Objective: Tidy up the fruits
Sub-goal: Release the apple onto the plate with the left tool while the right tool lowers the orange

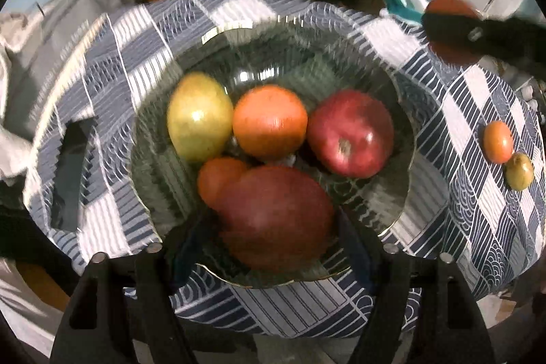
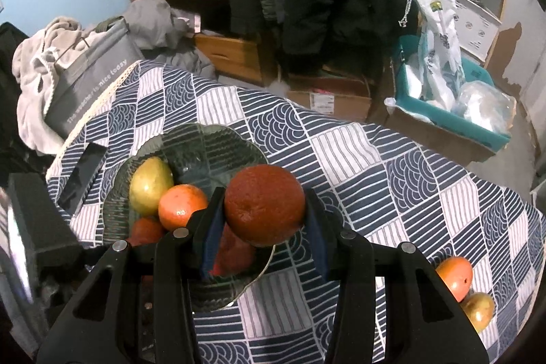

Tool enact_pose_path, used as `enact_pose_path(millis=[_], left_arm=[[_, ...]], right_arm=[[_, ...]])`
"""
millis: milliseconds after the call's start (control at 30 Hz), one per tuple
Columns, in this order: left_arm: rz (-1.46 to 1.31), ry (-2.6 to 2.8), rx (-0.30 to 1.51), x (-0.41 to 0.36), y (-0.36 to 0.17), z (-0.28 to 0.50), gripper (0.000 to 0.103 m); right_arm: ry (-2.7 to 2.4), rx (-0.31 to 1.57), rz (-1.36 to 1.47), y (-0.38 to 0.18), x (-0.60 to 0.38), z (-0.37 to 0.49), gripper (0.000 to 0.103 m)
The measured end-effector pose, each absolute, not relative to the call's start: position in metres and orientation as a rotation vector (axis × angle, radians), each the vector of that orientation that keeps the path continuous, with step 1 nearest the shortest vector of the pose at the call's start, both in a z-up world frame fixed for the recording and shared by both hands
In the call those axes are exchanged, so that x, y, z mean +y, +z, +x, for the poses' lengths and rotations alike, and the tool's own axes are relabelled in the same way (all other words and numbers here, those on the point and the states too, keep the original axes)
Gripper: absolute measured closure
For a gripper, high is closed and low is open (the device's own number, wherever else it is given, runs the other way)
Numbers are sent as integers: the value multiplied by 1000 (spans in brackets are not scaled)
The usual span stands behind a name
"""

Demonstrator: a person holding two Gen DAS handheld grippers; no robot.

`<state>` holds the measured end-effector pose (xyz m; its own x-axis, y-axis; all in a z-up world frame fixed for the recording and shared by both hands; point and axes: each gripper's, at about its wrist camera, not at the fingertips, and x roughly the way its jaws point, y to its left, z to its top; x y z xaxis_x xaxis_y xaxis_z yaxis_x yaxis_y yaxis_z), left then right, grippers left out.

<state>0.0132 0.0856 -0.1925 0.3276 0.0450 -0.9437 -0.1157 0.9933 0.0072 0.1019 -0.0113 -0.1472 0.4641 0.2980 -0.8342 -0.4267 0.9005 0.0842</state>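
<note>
A dark glass bowl [image 1: 382, 203] on the checked tablecloth holds a yellow-green pear [image 1: 198, 116], an orange [image 1: 269, 121], a red apple [image 1: 351, 133], a small orange fruit [image 1: 218, 179] and a large red fruit [image 1: 276, 220]. My left gripper [image 1: 273, 248] is open above the bowl, its fingers either side of the large red fruit; whether they touch it is unclear. My right gripper [image 2: 264, 227] is shut on a dark orange [image 2: 264, 203] and holds it above the bowl's [image 2: 218, 139] right rim. It also shows in the left wrist view [image 1: 450, 5].
A small orange fruit [image 2: 455, 277] and a small green-yellow fruit [image 2: 479, 309] lie on the cloth at the right. A black phone [image 2: 82, 176] lies left of the bowl. A grey bag [image 2: 88, 84] and clothes border the table's left edge.
</note>
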Motion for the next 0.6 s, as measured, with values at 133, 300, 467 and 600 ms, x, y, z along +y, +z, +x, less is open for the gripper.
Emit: enact_pose_path(millis=[133,300,467,600], left_arm=[[-56,126,1172,90,-177,13,17],[-70,163,1134,106,-168,19,17],[-89,217,1109,121,-162,23,17],[-109,255,1097,134,-159,26,17]], right_arm=[[456,998,-136,-149,-9,105,59],[467,1009,-129,-152,-7,109,59],[487,1027,-126,-159,0,114,59],[516,1058,-107,-168,8,120,59]])
